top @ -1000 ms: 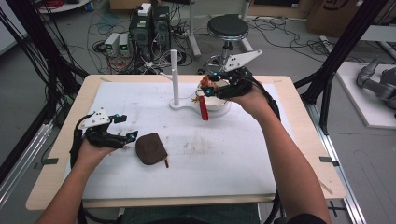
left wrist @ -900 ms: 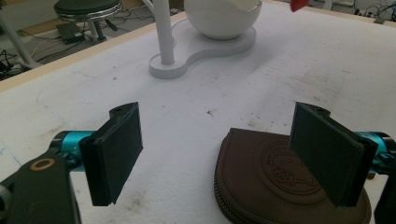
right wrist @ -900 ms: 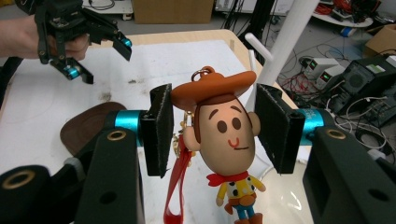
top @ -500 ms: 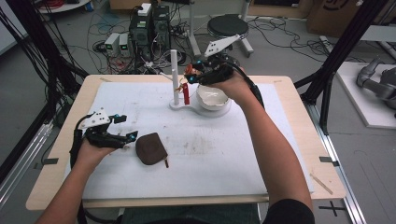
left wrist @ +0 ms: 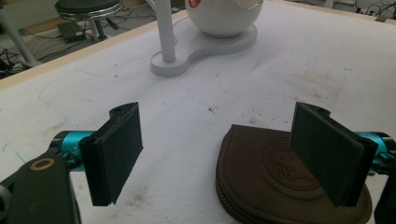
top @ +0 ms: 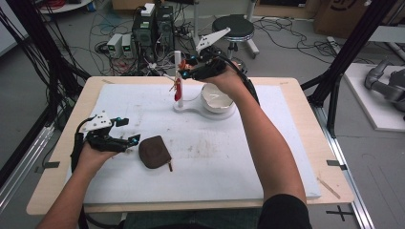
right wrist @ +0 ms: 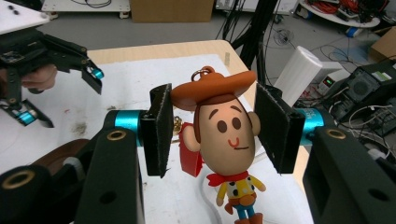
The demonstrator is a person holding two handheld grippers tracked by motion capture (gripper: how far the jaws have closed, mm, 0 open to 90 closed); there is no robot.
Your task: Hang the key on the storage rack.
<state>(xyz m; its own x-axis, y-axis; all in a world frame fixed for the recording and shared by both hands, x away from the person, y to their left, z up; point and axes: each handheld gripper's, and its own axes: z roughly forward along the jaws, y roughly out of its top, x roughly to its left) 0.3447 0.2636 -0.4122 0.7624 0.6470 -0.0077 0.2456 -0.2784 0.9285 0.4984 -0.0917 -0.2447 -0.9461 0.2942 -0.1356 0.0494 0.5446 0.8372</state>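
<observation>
Brown-hatted cowboy figure (right wrist: 224, 140), yellow shirt, red tag, pinched in right hand-held gripper (right wrist: 212, 128).

In the left gripper view the top edge cuts off the white bowl (left wrist: 223, 16) and the stand's post (left wrist: 164, 28), and the bottom edge trims the brown pouch (left wrist: 261, 177). In the right gripper view the cowboy figure (right wrist: 224, 140) loses its feet at the bottom edge. From the high view, that figure (top: 178, 86) is too small to make out.
</observation>
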